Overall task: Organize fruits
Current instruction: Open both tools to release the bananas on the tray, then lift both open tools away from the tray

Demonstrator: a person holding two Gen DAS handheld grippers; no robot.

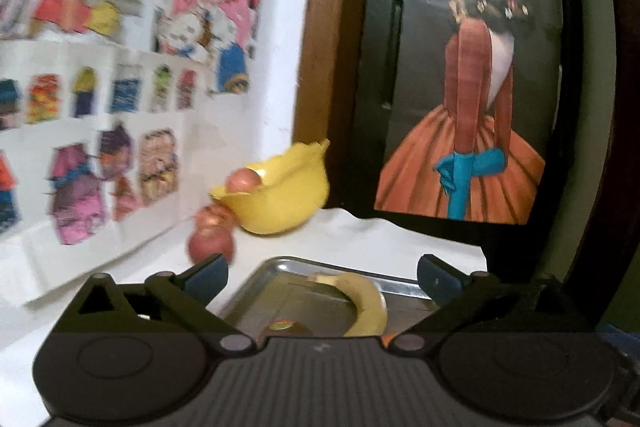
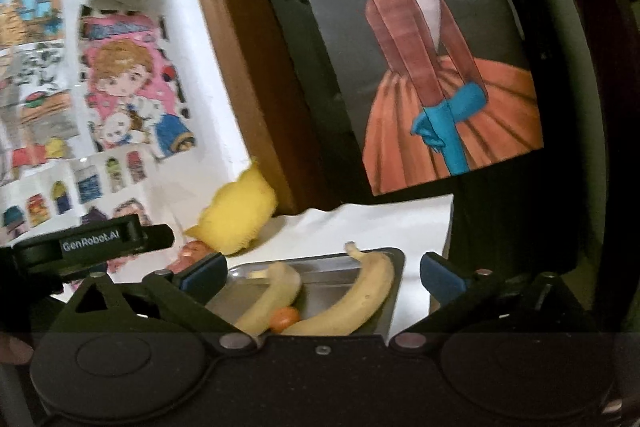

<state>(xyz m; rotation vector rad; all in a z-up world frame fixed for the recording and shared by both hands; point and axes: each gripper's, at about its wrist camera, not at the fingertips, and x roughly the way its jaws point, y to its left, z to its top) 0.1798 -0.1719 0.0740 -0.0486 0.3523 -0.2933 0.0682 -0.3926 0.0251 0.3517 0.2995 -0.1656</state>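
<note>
A metal tray (image 1: 288, 267) (image 2: 396, 291) lies on the white table right in front of both grippers. In the right wrist view it holds two bananas (image 2: 348, 307) (image 2: 276, 295) and a small orange fruit (image 2: 285, 319). One banana (image 1: 366, 301) and a stickered dark fruit (image 1: 284, 327) show in the left wrist view. Behind the tray a yellow bowl (image 1: 280, 203) (image 2: 236, 219) holds a red apple (image 1: 244, 181). Two more red apples (image 1: 212, 243) (image 1: 212, 217) lie beside it. My left gripper (image 1: 322, 277) and my right gripper (image 2: 322, 273) are both open and hold nothing.
A wall with colourful cartoon drawings (image 1: 120, 67) stands at the left. A dark framed picture of a figure in an orange dress (image 1: 460, 87) leans at the back right. The left gripper's body (image 2: 92, 243) shows at the left of the right wrist view.
</note>
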